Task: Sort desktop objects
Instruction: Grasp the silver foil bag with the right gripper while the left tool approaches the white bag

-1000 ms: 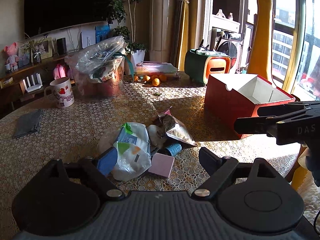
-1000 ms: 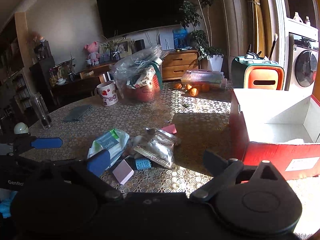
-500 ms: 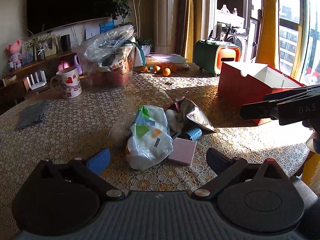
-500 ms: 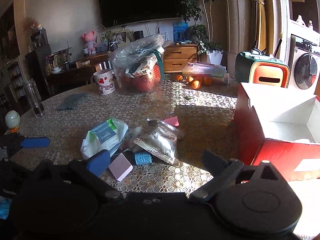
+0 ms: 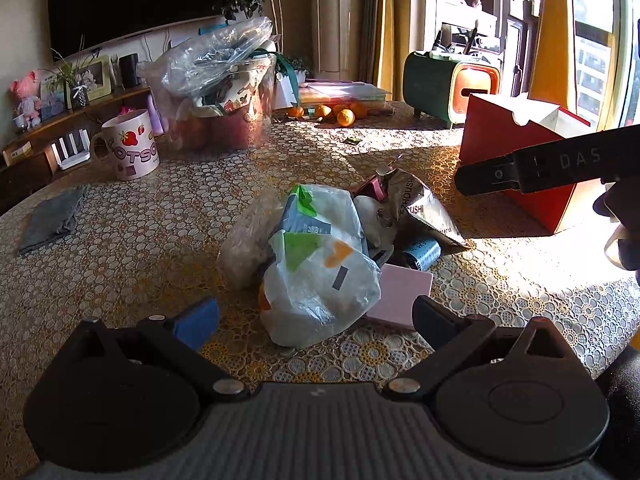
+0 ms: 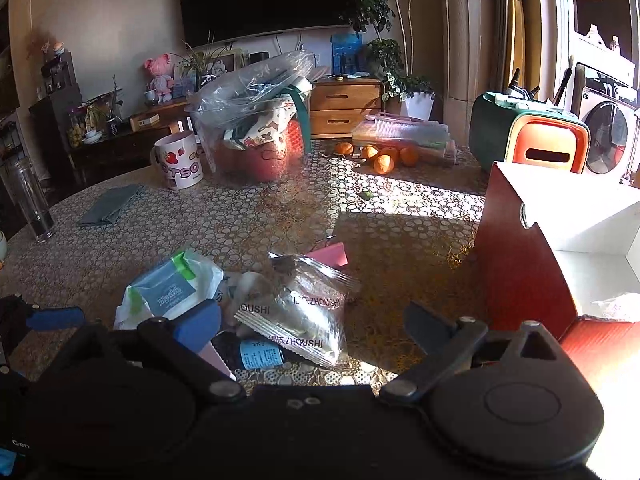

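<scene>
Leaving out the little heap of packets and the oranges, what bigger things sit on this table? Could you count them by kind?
Mug: 1
Red box: 1
Grey cloth: 1
Clear tub stuffed with bags: 1
Green-and-orange case: 1
Glass tumbler: 1
Flat stack of clear cases: 1
Total: 7

Each handheld unit has a matte black body with two rounded lobes, a ribbed grey central panel on the left gripper [image 5: 316, 322], and silver screw heads at the linkage pivots. Its left finger carries a blue pad; its right finger is plain black. The right gripper [image 6: 312, 330] repeats this layout, and its side bears white lettering "DAS" in the left wrist view.
</scene>
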`<state>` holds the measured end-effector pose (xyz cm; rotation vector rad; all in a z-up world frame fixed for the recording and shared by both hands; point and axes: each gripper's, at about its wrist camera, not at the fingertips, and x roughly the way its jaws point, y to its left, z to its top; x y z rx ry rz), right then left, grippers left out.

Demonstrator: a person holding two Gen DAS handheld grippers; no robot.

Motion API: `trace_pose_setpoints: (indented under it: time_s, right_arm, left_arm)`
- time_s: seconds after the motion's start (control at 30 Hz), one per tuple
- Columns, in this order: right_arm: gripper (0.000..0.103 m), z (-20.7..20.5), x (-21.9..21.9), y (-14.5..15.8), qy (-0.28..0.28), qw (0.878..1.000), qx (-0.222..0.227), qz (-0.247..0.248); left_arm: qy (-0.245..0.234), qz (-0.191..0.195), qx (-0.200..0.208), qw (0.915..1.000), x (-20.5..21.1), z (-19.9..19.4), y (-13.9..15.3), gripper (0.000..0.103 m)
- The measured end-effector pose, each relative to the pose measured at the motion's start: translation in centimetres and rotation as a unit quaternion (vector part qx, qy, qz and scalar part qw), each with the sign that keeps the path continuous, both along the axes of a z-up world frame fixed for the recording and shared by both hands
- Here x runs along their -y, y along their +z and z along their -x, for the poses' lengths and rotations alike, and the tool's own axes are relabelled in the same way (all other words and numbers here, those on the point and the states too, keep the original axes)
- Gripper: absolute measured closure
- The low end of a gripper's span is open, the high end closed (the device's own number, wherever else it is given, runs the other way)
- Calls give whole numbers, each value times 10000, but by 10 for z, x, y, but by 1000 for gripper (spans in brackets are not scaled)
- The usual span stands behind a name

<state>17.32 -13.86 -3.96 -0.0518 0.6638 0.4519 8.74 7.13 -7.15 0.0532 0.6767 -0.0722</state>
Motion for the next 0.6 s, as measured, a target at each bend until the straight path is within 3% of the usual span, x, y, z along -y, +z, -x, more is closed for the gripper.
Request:
trace_pose_setpoints:
  time_s: [0.2,0.6]
  right_arm:
    - [5,-24,-8,-12,-156,9997,-163,7]
    - [9,-64,-23,-28,-475,9970,-585,-169]
  left_arm:
    - [10,-120,87,9999,2,-13,-2,0]
    - [92,109,-96,9999,5,-33,0,0]
